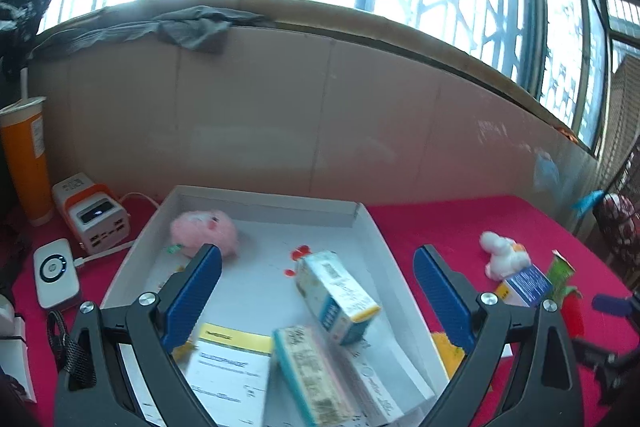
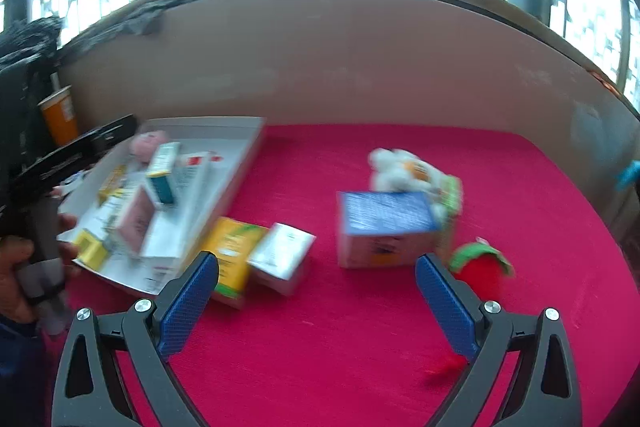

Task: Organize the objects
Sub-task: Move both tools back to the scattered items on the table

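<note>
boxes (image 1: pixel 336 291) in tray (image 1: pixel 372 223) | plush rabbit (image 2: pixel 400 167) behind box (image 2: pixel 386 227), right of tray

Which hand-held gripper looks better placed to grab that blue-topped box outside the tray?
Probably the right hand-held gripper: it is open and faces the blue-topped box on the red cloth. The left one is open over the white tray.
</note>
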A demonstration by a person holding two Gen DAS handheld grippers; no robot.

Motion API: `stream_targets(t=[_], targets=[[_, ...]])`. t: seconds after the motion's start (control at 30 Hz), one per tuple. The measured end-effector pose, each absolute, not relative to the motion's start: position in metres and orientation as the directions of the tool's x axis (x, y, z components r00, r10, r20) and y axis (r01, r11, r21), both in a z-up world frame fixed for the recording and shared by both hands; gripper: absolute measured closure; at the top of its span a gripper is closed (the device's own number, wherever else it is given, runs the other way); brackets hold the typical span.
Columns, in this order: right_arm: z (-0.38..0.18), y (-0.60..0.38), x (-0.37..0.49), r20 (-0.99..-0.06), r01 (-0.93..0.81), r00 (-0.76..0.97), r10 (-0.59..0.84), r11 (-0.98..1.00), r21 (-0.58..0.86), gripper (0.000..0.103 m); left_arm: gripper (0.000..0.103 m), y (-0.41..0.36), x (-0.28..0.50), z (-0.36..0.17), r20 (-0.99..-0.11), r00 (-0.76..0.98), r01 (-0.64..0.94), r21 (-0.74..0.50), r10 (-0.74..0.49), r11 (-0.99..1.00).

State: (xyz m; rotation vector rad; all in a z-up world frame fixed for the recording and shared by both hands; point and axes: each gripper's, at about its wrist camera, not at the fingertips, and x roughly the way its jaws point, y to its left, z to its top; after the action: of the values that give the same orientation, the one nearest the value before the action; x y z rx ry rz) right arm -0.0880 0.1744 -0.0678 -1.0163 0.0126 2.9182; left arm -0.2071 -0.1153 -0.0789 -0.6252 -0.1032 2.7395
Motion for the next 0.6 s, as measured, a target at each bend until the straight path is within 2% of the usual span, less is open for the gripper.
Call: stream_targets(t=[0.33, 0.6], targets=[[-0.082, 0.257, -0.073, -0.645, -0.259, -0.742, 0.184, -0.966, 0.023, 0.002, 0.006, -0.070, -0.193, -0.092, -0.457, -0.777, -0.426, -0.126, 0.433, -0.896], [-0.101, 0.294, -0.073, -0.684, -0.322, -0.706, 0.184, -0.943, 0.079, 0.002, 0.006, -0.023, -0.176, -0.111, -0.530, -0.676, -0.553, -0.093, 0.512, -0.828]])
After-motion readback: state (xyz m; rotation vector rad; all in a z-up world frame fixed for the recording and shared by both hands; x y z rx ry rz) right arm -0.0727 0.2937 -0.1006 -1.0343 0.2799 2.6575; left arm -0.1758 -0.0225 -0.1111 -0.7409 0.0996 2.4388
